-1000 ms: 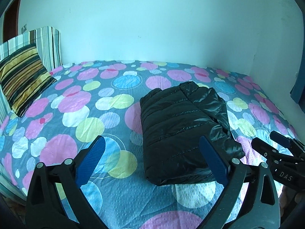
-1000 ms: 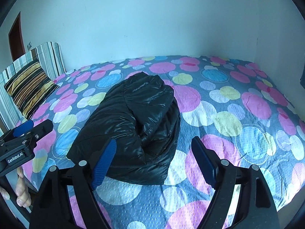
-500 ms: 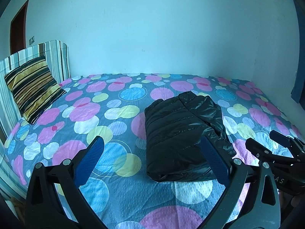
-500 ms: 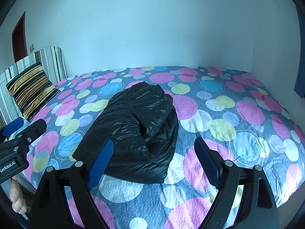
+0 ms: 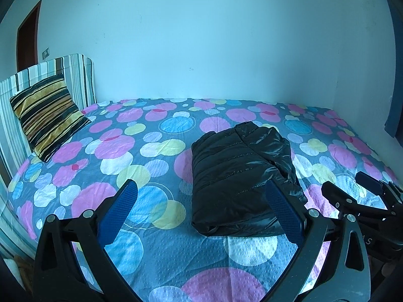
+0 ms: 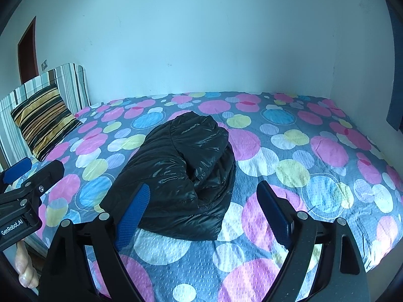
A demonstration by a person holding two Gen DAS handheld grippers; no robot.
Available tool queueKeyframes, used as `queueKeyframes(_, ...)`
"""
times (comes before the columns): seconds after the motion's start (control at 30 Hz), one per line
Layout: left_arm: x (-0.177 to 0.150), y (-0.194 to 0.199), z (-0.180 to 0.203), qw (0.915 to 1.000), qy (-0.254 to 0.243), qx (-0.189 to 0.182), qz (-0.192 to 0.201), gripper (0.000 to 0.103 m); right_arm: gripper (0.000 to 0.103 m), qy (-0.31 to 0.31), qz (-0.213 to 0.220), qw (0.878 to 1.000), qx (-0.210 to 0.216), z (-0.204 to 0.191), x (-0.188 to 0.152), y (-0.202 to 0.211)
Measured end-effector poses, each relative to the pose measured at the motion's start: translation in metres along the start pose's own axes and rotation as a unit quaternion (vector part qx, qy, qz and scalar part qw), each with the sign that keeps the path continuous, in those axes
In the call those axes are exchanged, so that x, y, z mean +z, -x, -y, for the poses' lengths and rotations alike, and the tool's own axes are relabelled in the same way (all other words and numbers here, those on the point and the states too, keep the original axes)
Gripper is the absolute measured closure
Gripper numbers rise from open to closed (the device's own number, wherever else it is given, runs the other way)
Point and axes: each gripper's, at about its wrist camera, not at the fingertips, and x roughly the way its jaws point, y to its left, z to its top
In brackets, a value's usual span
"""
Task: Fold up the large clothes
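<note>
jacket folded, both grippers backed off

jacket [image 5: 239, 176] lies as a compact black bundle on the bed [image 5: 156, 151], resting on the spotted sheet toward the near edge and roughly midway between the left and right edges. its layers are stacked and it sits unaided, nothing touching it. the striped pillow [image 5: 47, 115] leans at the far left corner against the headboard, well apart from the bundle.

what has changed over the last second: both views have drawn back and lifted a little, so the bundle looks smaller and sits lower in each picture, with more wall and more of the bed showing around it. the bundle itself kept its shape and place, which suggests the fold holds without support.

left gripper [image 5: 201, 211] stands wide open near the bed's near edge, empty; only sheet shows between its blue pads, and the bundle is just behind its right finger in the picture, not in the gap. right gripper [image 6: 204, 201] is likewise spread wide and holds nothing; the bundle's near corner shows past its left finger but the pads are clear of the fabric. in the right view a bare hand [image 6: 24, 264] grips the left tool at the lower left.

judging from this, the folding looks finished or nearly so. any step left would be a tidy-up of the loose hood-side edge [image 6: 201, 141].
</note>
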Motion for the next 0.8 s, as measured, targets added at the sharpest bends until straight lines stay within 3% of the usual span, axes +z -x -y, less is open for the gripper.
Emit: queueKeyframes(0.8, 0.0013, 0.0008, -0.0004, 0.9999, -0.002, 0.014, 0.001, 0.002, 0.018, 0.000, 0.001, 1.000, 0.000, 0.0000, -0.0010, 0.0013)
